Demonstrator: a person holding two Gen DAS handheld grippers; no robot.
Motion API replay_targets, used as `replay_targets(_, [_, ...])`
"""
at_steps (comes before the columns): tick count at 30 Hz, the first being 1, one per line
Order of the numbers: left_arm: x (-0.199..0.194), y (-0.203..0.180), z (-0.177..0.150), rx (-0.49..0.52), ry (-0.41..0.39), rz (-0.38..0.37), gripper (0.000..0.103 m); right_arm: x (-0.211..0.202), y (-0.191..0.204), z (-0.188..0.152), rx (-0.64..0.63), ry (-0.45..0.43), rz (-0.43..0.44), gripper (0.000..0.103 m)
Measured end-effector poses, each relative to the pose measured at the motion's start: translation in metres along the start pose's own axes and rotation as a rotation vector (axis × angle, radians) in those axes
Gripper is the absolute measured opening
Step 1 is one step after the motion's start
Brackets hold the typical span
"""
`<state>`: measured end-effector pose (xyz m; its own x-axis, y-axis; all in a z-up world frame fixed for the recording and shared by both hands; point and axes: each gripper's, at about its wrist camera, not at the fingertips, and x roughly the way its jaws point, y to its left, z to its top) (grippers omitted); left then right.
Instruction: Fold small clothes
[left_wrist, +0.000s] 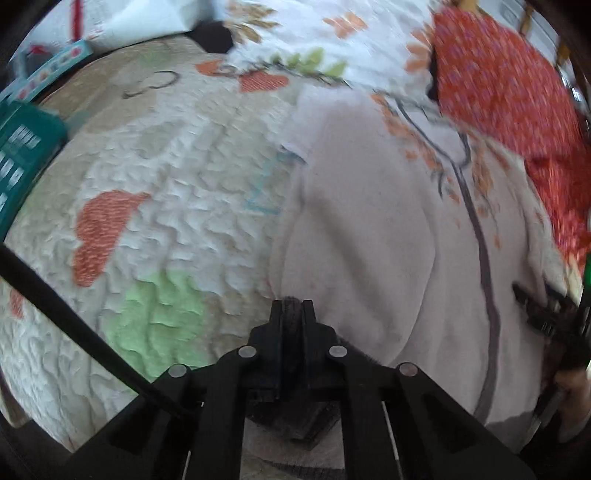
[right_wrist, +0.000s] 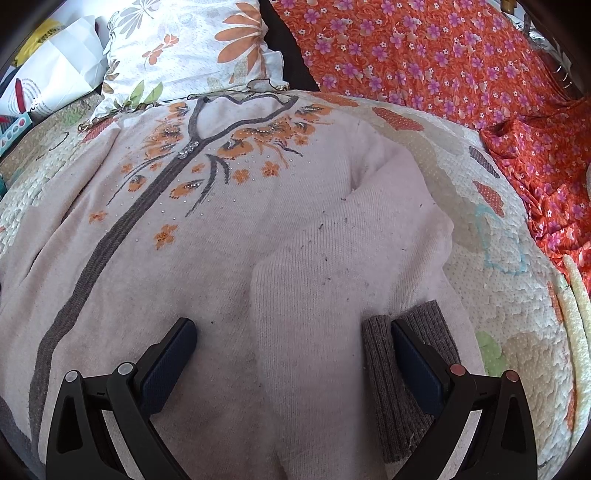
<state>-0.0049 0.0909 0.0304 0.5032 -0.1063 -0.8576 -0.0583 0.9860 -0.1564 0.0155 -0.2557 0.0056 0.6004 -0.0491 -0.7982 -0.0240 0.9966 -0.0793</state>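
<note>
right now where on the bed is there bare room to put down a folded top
Bare quilted bedspread lies between the pale pink knitted cardigan and the teal basket. A narrower strip runs between the cardigan's folded sleeve and the orange floral cloth. The floral pillow crowds the head end.

close wrist views, downward, sharing cardigan

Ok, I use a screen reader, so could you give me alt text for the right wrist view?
A pale knitted sweater with orange flowers lies on a quilted bedspread, one sleeve folded across its front. The right hand-held gripper hangs open over that sleeve.
</note>
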Motion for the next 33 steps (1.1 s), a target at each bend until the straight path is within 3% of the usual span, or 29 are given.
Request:
replay_targets(2, [-0.009,0.011,0.006,-0.056,-0.028,0.036,0.007,0.000,0.000,0.000,-0.006,0.013,-0.006,0.103])
replay_targets(7, [-0.031,0.065,0.015,-0.186,-0.157,0.365,0.006,0.000,0.000,0.000,-0.009,0.017,-0.011,0.103])
replay_targets(9, [-0.036,0.091,0.013,-0.252,-0.174,0.455,0.007,-0.001,0.000,-0.001,-0.008,0.014,-0.012,0.103])
replay_targets(11, [-0.044,0.110,0.009,-0.326,-0.198,0.418,0.007,-0.001,0.000,-0.002,-0.008,0.010,-0.013,0.103])
replay_targets(14, [-0.057,0.108,0.003,-0.344,-0.259,0.352,0.010,-0.002,0.000,-0.002,-0.012,0.010,-0.012,0.103])
replay_targets(16, [-0.067,0.091,0.004,-0.307,-0.307,0.299,0.030,-0.007,-0.001,0.001,-0.018,0.026,0.005,0.100])
replay_targets(17, [-0.075,0.081,0.002,-0.280,-0.338,0.269,0.038,-0.015,-0.003,0.003,-0.020,0.037,0.020,0.087])
replay_targets(18, [-0.081,0.073,-0.001,-0.257,-0.362,0.249,0.053,-0.029,-0.009,0.007,0.006,0.024,0.062,0.076])
replay_targets(19, [-0.087,0.063,-0.005,-0.229,-0.387,0.224,0.064,-0.046,-0.018,0.010,0.048,-0.001,0.117,0.076])
replay_targets(21, [-0.091,0.050,-0.009,-0.190,-0.397,0.184,0.070,-0.078,-0.044,0.011,0.118,-0.041,0.162,0.076])
replay_targets(23, [-0.091,0.037,-0.014,-0.161,-0.368,0.141,0.070,-0.099,-0.064,0.007,0.126,-0.050,0.129,0.078])
replay_targets(27, [-0.078,0.022,-0.024,-0.167,-0.264,0.002,0.070,-0.100,-0.097,-0.010,0.133,0.068,0.023,0.078])
replay_targets(29, [-0.070,0.013,-0.028,-0.158,-0.218,-0.036,0.070,-0.096,-0.108,-0.021,0.186,0.114,0.042,0.078])
replay_targets(33, [-0.059,-0.005,-0.035,-0.099,-0.194,-0.037,0.070,-0.102,-0.092,-0.032,0.180,0.086,0.093,0.078])
